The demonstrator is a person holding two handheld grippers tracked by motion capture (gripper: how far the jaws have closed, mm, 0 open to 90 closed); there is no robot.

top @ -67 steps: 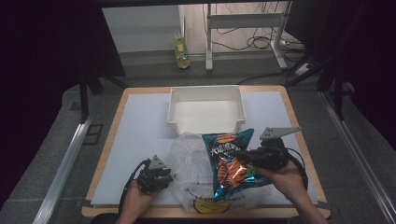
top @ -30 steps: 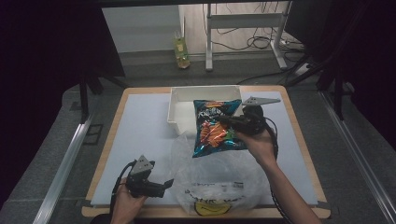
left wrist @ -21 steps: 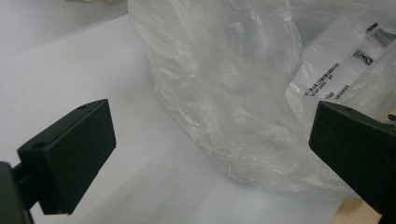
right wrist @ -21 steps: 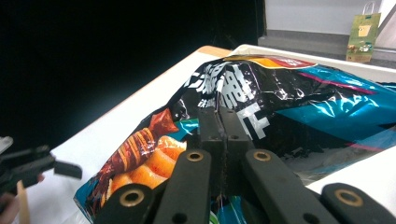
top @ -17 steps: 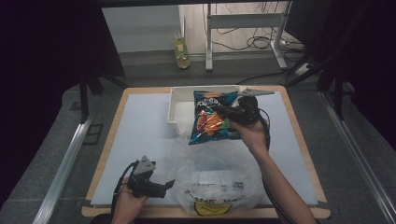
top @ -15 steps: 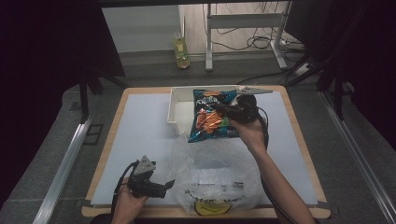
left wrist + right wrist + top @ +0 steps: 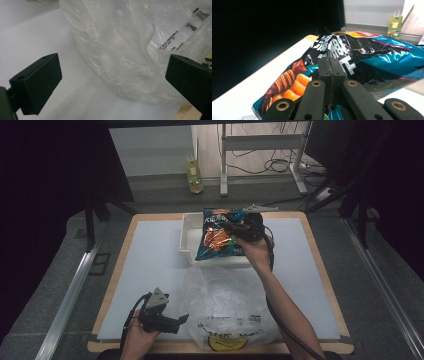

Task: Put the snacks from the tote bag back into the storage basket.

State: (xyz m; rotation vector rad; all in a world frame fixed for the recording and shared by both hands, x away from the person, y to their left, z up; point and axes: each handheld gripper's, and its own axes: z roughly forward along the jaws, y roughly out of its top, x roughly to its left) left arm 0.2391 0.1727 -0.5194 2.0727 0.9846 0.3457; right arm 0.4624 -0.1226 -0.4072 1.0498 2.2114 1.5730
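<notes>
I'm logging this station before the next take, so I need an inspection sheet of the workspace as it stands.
Surface: white mat on a wood-edged table, bare at its left side.
Job's things: snack bag held over the white bin; clear plastic bag lying crumpled at the near edge.
Clutter: nothing seen.
Grippers: right gripper has its jaws shut on the snack bag; left gripper has its jaws open beside the clear plastic bag, apart from it.
Cables: one trails along each forearm; more lie on the floor beyond the table.
Surroundings: small paper bag on the floor, metal frame legs, dark curtains.
</notes>
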